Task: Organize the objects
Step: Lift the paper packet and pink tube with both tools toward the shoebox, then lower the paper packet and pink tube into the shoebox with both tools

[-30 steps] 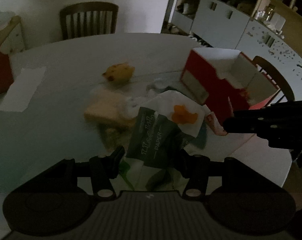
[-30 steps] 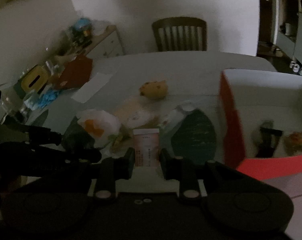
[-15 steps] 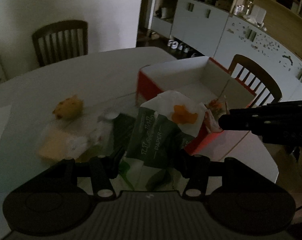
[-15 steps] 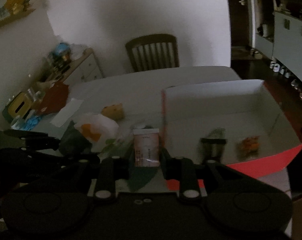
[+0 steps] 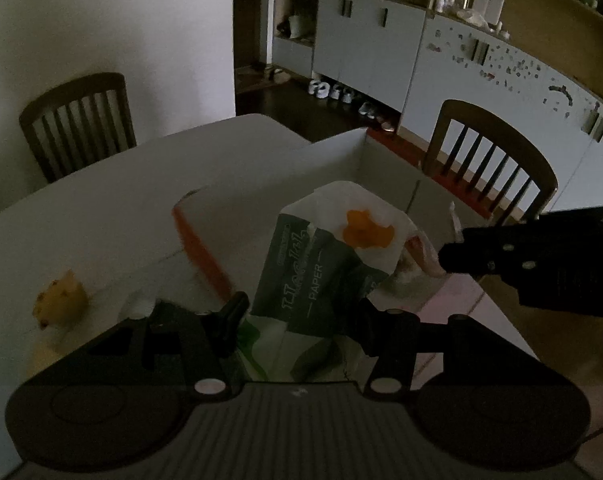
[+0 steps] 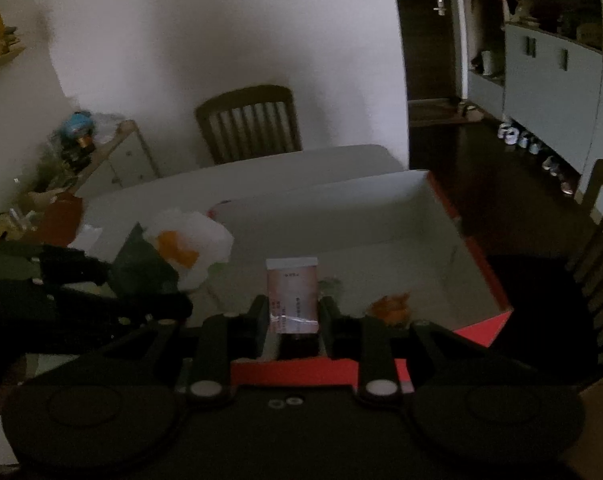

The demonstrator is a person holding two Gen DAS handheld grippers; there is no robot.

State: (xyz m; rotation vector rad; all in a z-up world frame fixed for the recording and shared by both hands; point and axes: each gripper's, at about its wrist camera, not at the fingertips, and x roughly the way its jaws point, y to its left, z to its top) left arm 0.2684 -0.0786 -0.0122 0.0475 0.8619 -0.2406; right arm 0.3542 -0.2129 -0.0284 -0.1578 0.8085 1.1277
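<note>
Fingers of the left gripper [image 5: 297, 316] pinch a soft tissue pack [image 5: 313, 276] near its crumpled bottom; it is light, yielding, and hangs over the box [image 5: 333, 148] wall. Beside it, the right gripper [image 6: 294, 312] clamps a stiff little carton [image 6: 292, 294] above the box floor. Open room lies ahead inside; red rims sit close below.

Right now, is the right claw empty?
No, the right claw is shut on a small pinkish packet, held upright over the red box.
</note>
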